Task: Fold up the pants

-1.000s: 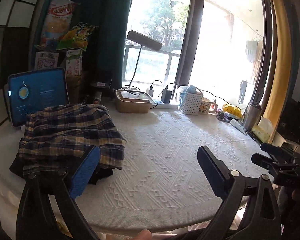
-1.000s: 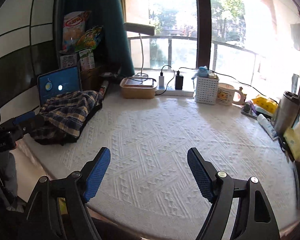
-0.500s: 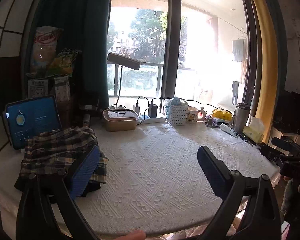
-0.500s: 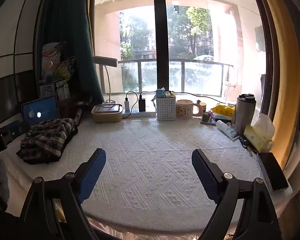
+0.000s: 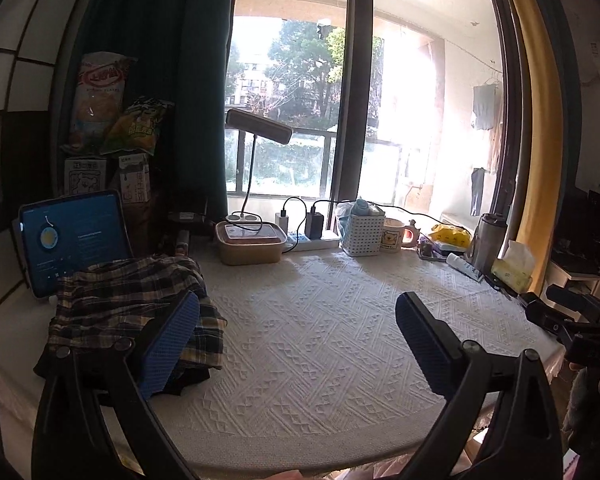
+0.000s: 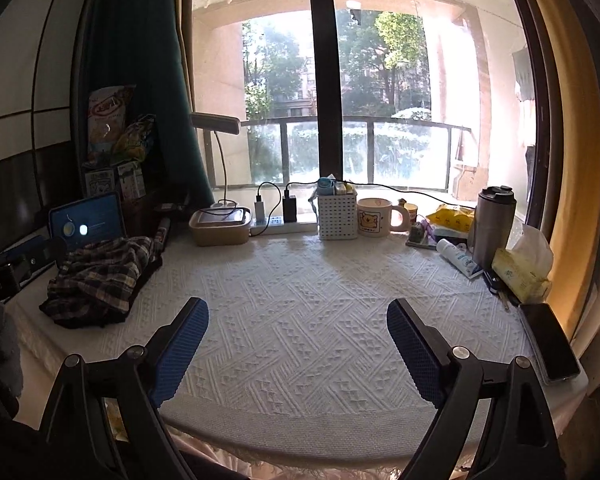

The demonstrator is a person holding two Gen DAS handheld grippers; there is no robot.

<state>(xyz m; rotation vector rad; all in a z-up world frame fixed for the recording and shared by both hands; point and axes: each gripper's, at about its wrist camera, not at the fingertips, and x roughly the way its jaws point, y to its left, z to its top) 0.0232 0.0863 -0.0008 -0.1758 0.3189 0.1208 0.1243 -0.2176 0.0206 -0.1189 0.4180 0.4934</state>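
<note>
1. Both tools have pulled back and levelled; the pants now sit farther off.
2. Left tool (image 5: 296,330) and right tool (image 6: 298,330) gape wide, empty.
3. Pants (image 5: 132,300) lie bunched at ten o'clock on the bench (image 6: 300,300).
4. Likely the folding is done; otherwise the next move is a reach to the pants.

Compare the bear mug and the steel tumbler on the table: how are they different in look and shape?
The bear mug is cream, wide and low, with a side handle and an open top. The steel tumbler is grey metal, tall and narrow, without any visible handle, and closed by a dark lid. Both stand upright at the far edge of the table, near the window.
</note>
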